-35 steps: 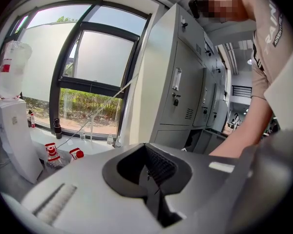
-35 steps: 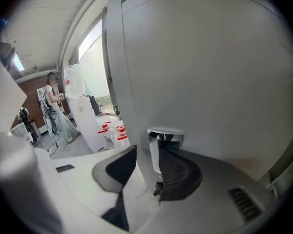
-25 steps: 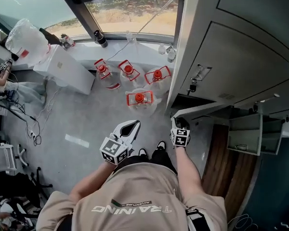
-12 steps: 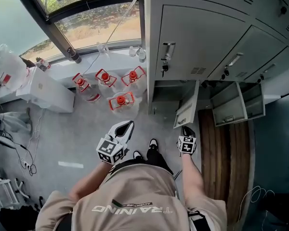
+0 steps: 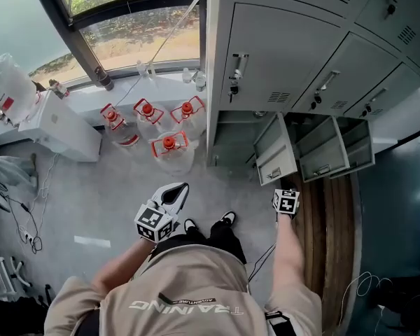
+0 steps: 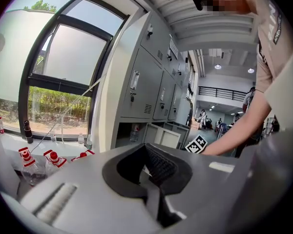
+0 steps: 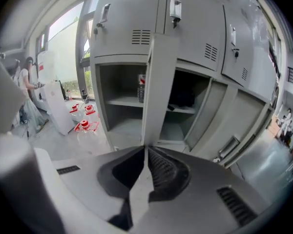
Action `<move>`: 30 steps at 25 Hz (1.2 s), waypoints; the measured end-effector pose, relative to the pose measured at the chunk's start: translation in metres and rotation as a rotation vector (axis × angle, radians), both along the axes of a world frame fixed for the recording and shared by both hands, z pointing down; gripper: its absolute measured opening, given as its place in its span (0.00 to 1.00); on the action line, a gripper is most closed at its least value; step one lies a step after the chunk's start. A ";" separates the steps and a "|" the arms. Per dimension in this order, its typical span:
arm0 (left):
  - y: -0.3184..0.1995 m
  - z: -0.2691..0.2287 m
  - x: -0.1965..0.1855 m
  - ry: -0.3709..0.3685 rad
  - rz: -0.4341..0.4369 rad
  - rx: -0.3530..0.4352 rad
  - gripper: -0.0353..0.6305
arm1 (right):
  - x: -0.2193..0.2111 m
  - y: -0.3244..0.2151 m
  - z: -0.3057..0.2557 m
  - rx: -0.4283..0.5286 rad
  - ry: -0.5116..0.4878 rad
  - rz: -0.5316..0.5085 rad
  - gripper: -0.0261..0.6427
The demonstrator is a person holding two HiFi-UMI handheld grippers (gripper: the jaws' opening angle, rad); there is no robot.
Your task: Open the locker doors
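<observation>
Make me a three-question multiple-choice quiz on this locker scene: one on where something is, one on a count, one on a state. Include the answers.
1. Where do the big red-capped bottles stand?
A. On the floor below the window
B. Inside a top locker
C. On the person's shoulder

2. How many red-capped bottles stand on that floor?
A. Two
B. Four
C. Seven

3. The bottom-row locker doors are:
A. all shut
B. swung open
C. lying flat on the floor

Answers:
1 A: the head view shows them grouped on the grey floor by the window.
2 B: four red caps can be counted there.
3 B: three bottom doors stand out from the cabinet, while the upper doors sit flush.
</observation>
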State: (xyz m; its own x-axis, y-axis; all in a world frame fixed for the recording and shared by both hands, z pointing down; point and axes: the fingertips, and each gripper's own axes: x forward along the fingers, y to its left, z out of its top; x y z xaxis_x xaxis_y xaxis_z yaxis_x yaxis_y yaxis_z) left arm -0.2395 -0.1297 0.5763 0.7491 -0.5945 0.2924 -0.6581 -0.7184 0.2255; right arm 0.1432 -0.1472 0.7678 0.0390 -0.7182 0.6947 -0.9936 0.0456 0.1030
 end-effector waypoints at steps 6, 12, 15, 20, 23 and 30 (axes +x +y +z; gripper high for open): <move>0.016 -0.013 0.010 -0.005 -0.052 0.041 0.06 | 0.007 0.004 -0.014 0.036 -0.020 -0.057 0.08; 0.043 -0.025 0.044 -0.020 -0.154 0.096 0.06 | 0.011 0.026 -0.031 0.104 -0.124 -0.137 0.08; 0.073 -0.023 0.071 -0.046 -0.182 0.107 0.06 | 0.001 0.056 -0.064 0.177 -0.148 -0.275 0.07; 0.113 -0.022 0.123 -0.035 -0.222 0.105 0.06 | -0.033 0.085 -0.158 0.352 -0.158 -0.548 0.06; 0.132 -0.038 0.141 -0.009 -0.231 0.107 0.06 | -0.049 0.108 -0.193 0.391 -0.227 -0.582 0.06; 0.157 -0.079 0.135 0.037 -0.235 0.181 0.06 | -0.083 0.173 -0.271 0.538 -0.333 -0.555 0.06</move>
State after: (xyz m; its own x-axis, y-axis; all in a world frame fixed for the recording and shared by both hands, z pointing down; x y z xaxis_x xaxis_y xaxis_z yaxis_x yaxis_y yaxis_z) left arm -0.1050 0.0273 0.4971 0.5925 -0.7931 0.1414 -0.8052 -0.5775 0.1346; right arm 0.0597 0.0258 0.4969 -0.5636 -0.8094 0.1651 -0.8240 0.5649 -0.0439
